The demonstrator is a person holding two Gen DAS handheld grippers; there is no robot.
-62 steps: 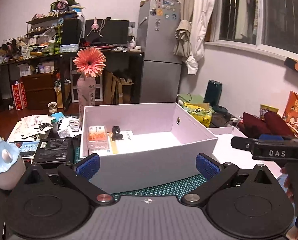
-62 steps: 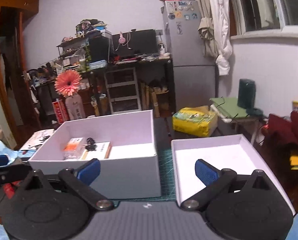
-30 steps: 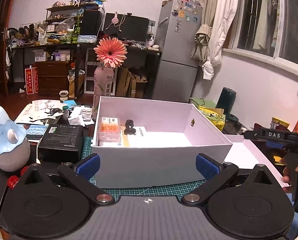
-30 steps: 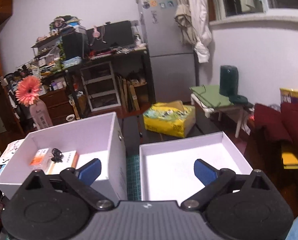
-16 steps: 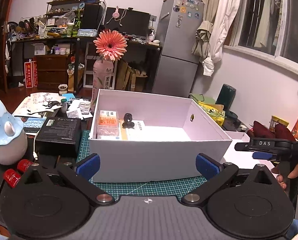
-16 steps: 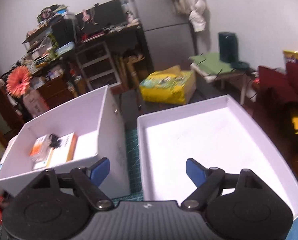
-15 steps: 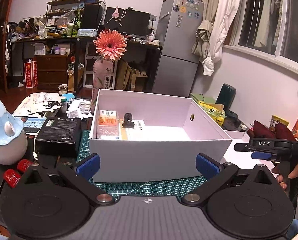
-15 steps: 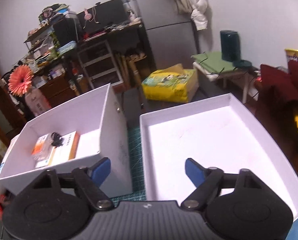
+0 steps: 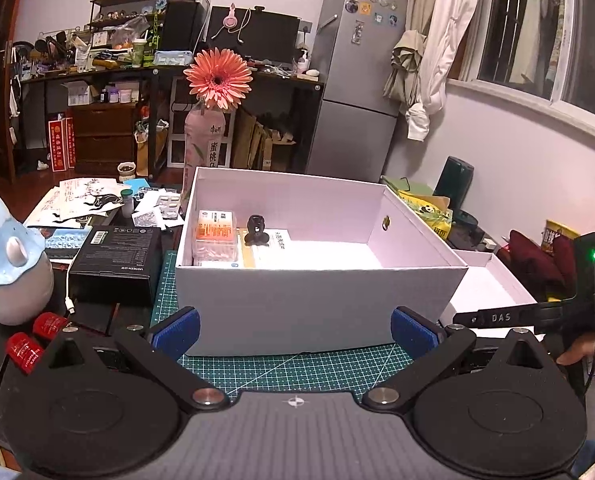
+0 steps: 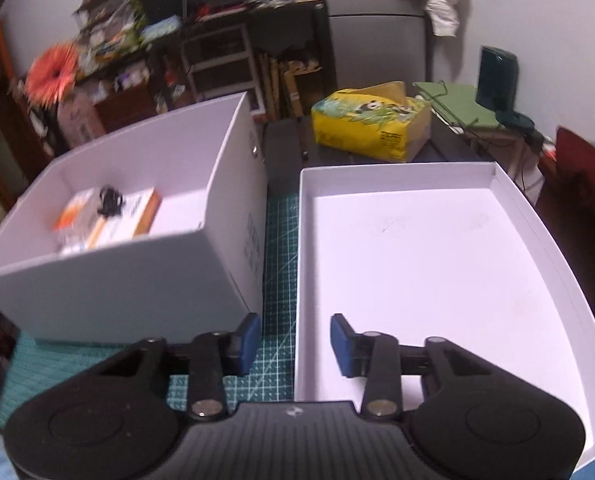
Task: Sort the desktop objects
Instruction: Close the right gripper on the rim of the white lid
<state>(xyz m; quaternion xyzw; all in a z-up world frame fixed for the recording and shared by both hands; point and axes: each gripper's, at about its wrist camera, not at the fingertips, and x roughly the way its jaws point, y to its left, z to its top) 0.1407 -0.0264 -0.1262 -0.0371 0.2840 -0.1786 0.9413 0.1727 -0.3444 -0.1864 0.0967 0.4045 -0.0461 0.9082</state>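
A deep white box [image 9: 321, 296] stands on the green cutting mat [image 9: 289, 368]. At its left end lie an orange medicine box [image 9: 215, 232], a small black object [image 9: 257, 230] and a white and orange carton [image 10: 137, 212]. My left gripper [image 9: 293, 330] hangs wide open just before the box's front wall, holding nothing. The shallow white lid [image 10: 417, 248] lies open side up to the right of the box. My right gripper [image 10: 295, 340] has narrowed but is still open. Its fingers stand on either side of the lid's left wall, near the front corner, with gaps on both sides.
Left of the box sit a black carton [image 9: 117, 256], a blue and white peaked figure [image 9: 9, 264], two red bottles [image 9: 25, 346], papers [image 9: 85, 200] and a pink bottle with an orange flower [image 9: 217, 76]. A yellow tissue pack [image 10: 371, 124] lies behind the lid.
My right gripper has tipped down and moved in over the lid's left wall, and its jaws have narrowed from wide open. The left gripper has hardly moved.
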